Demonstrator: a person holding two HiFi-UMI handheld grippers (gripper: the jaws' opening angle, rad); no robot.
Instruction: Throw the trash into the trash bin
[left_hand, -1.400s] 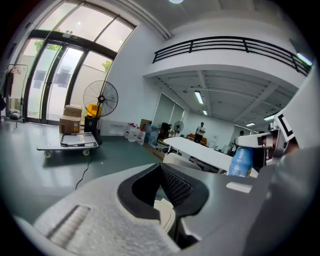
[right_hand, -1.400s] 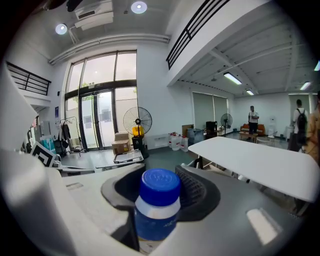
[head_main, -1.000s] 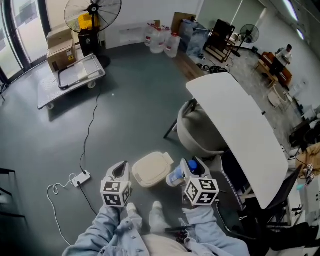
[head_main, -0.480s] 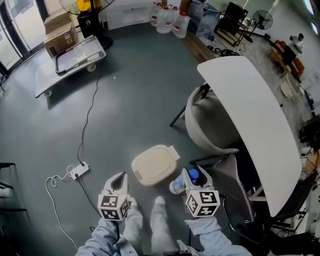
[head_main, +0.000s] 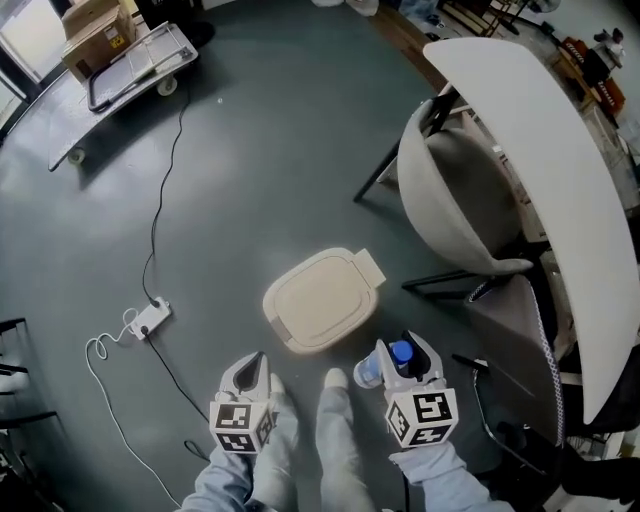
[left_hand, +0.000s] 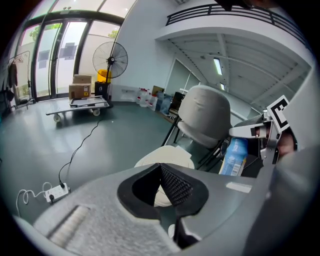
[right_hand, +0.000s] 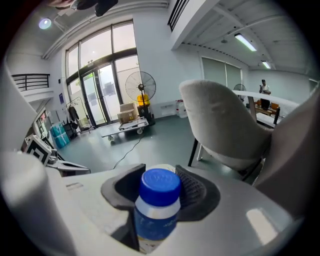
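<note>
grey floor (head_main: 250, 180) spread round us as we looked steeply down on it. ahead of the right gripper (head_main: 402, 350) and off to its right ran a long white table (head_main: 540, 150), and a pale grey shell chair (head_main: 450, 200) stood beside the table, on its nearer side. far ahead of the left gripper (head_main: 252, 368), well apart from everything else, a flat cart (head_main: 125, 60) carried a cardboard box (head_main: 95, 25). our legs (head_main: 335, 440) reached down between the two grippers.

the trash bin (head_main: 320, 300) sat on the floor just ahead of both grippers, roughly between them, with its beige lid down. a black cable (head_main: 165, 180) ran across the floor from the cart's side to a white power strip (head_main: 150, 320), which lay ahead of the left gripper and out to its left.

in the right gripper view we saw that gripper's jaws held wide by a clear plastic bottle (right_hand: 159, 200) clamped between the pads. its blue cap sat level with them. from the head view, the bottle's body stuck out on the side toward the left gripper, near the bin's edge but not touching it.

the left gripper's jaws were drawn together at the tips and held nothing, and a strip of the beige lid showed through the slit behind them.
</note>
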